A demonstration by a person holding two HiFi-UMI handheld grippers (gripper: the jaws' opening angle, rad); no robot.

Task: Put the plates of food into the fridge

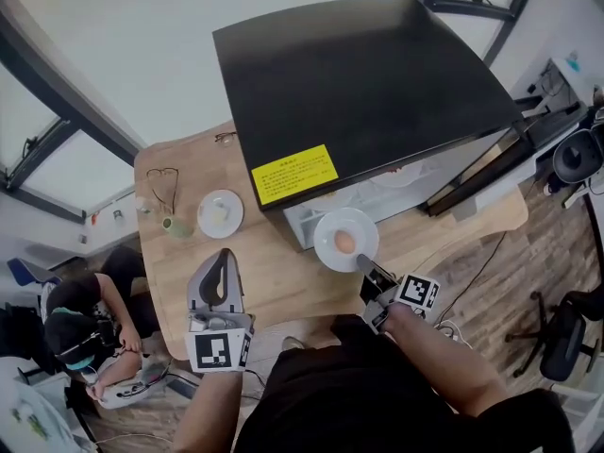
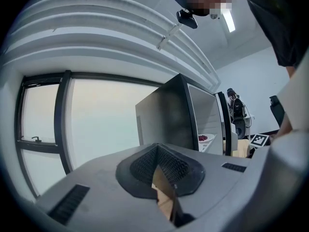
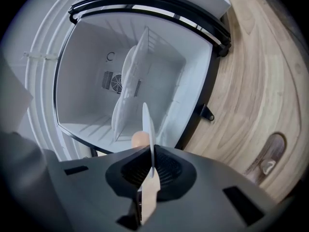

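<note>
Wooden table (image 1: 274, 286), wood floor (image 1: 510, 291), large windows (image 1: 71, 173)

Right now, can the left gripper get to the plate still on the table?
Probably yes. The plate lies on the table just ahead of the left gripper, nothing between them; the green object sits beside it. The jaws look shut and must open first.

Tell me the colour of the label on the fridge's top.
Yellow label on the black fridge; the head view shows it best.
</note>
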